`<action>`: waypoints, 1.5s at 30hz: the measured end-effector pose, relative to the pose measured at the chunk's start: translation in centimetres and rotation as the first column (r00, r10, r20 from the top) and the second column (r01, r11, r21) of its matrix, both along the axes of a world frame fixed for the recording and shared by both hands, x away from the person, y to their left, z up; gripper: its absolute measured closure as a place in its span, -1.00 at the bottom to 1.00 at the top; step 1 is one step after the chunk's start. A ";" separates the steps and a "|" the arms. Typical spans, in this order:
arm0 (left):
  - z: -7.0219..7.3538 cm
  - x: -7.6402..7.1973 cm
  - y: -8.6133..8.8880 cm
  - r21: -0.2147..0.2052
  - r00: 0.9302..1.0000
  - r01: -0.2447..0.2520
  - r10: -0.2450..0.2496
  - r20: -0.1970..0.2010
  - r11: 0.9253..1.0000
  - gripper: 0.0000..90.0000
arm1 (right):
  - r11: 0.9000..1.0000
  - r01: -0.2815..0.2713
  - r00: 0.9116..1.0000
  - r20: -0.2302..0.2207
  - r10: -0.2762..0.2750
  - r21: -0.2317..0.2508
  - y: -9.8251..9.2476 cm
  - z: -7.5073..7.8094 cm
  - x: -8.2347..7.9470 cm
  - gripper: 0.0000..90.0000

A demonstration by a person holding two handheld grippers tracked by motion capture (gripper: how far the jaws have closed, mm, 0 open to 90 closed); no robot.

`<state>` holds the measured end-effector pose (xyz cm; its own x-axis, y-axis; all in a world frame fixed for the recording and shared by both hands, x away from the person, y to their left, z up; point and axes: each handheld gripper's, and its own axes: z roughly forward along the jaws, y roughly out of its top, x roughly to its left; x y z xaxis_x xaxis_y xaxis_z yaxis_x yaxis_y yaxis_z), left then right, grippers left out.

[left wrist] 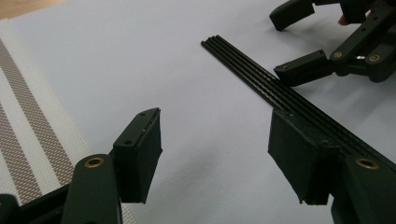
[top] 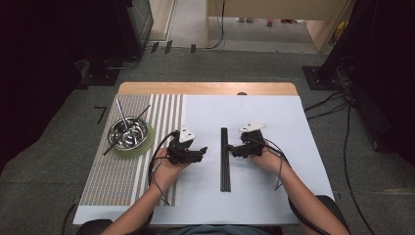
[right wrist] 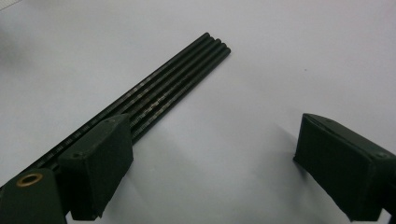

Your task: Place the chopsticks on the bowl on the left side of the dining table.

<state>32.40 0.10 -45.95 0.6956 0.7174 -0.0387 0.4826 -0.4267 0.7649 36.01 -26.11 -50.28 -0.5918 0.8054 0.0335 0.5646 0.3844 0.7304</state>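
Observation:
Several black chopsticks (top: 225, 159) lie side by side in a straight bundle on the white sheet, between my two grippers. My left gripper (top: 201, 152) rests just left of the bundle, pointing right, its jaws open and empty. In the left gripper view my left gripper (left wrist: 217, 154) stands open over bare sheet, with the chopsticks (left wrist: 261, 79) running past its right pad. My right gripper (top: 231, 150) sits close against the bundle's right side, open. In the right gripper view my right gripper (right wrist: 219, 163) is spread wide, the chopsticks (right wrist: 173, 88) passing behind its left pad. The right gripper (left wrist: 285, 42) also appears beyond the bundle.
A metal bowl (top: 128, 133) on a green round mat (top: 143, 147) stands on the striped placemat (top: 112, 181) at the left, with a few sticks leaning in it. The white sheet (top: 274, 117) covers the rest of the table. Cables lie on the floor to the right.

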 end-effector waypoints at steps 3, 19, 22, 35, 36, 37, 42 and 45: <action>-0.2 -0.1 -0.3 0.007 1.000 0.005 -0.005 -0.002 1.000 -0.22 | 1.000 0.000 1.000 0.000 0.000 0.000 0.0 0.0 0.0 -0.76; -0.7 -0.5 -1.4 -0.010 1.000 0.011 -0.012 -0.025 1.000 -0.22 | 1.000 -0.001 1.000 0.001 0.001 -0.001 0.0 0.0 0.0 -0.76; -0.7 -0.6 -1.5 -0.016 1.000 0.010 -0.011 -0.023 1.000 -0.22 | 1.000 -0.001 1.000 0.000 0.001 -0.001 0.0 0.0 0.0 -0.76; -1.2 -1.1 -2.5 -0.023 1.000 0.014 -0.015 -0.015 1.000 -0.22 | 1.000 -0.001 1.000 0.000 0.001 -0.001 0.0 0.0 0.0 -0.76; -1.2 -1.1 -2.6 -0.024 1.000 0.013 -0.013 -0.010 1.000 -0.22 | 1.000 -0.001 1.000 0.000 0.001 -0.002 0.0 0.0 0.0 -0.76; -1.3 -1.1 -2.7 -0.022 1.000 0.012 -0.013 -0.007 1.000 -0.22 | 1.000 -0.001 1.000 0.000 0.001 -0.002 0.0 0.0 0.0 -0.76; -1.4 -1.0 -3.0 -0.034 1.000 0.004 -0.005 -0.008 0.999 -0.22 | 1.000 -0.001 1.000 0.000 0.001 -0.002 0.0 0.0 0.0 -0.76; -1.7 -1.1 -3.4 -0.029 1.000 0.011 -0.011 -0.011 1.000 -0.22 | 1.000 -0.001 1.000 -0.001 0.001 -0.002 0.0 0.0 0.0 -0.76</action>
